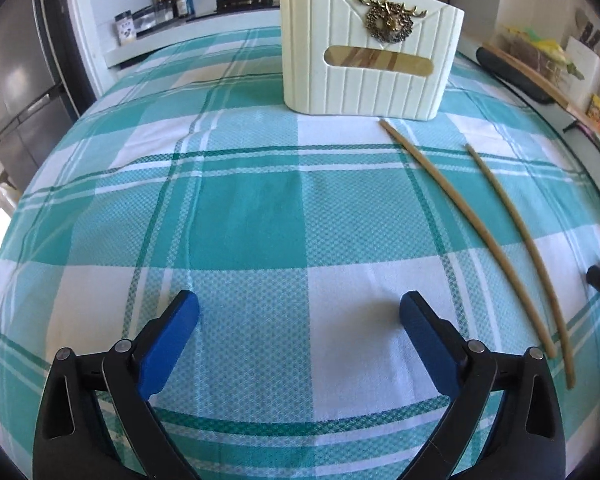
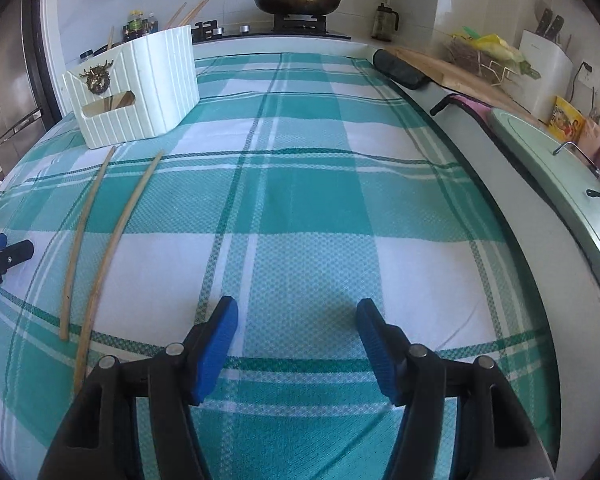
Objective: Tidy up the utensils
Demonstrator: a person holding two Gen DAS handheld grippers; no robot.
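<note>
In the left wrist view the left gripper (image 1: 299, 312) hangs low at the bottom of the frame over the checked cloth (image 1: 240, 208) that covers the tabletop, its blue fingers (image 1: 172, 336) spread wide with nothing between them. Further right, at the top centre, stands the cream box (image 1: 370, 56), a brass deer ornament on its front and wooden pieces showing through its slot. Right of centre the two chopsticks (image 1: 452, 200) lie on the cloth, near each other but apart, running from just in front of the box down to the lower right. At the right edge a bit of the other gripper shows.

In the right wrist view the box (image 2: 140, 92) sits at the upper left, more sticks poking out of its top, and the same chopsticks (image 2: 112, 240) lie below it along the left side. The right gripper (image 2: 298, 332) is at bottom centre, its fingers (image 2: 216, 344) also apart and empty, well clear of the sticks.

The job looks to be at the pick-up stage: two chopsticks left to go into the box. The sticks lie between the two grippers, so either could reach. To do it well, I would take one stick at a time, come down across it near its middle so it does not tip, close firmly because it is thin and round and may roll on the cloth, then lift it, turn it upright and lower it through the open top of the box.
</note>
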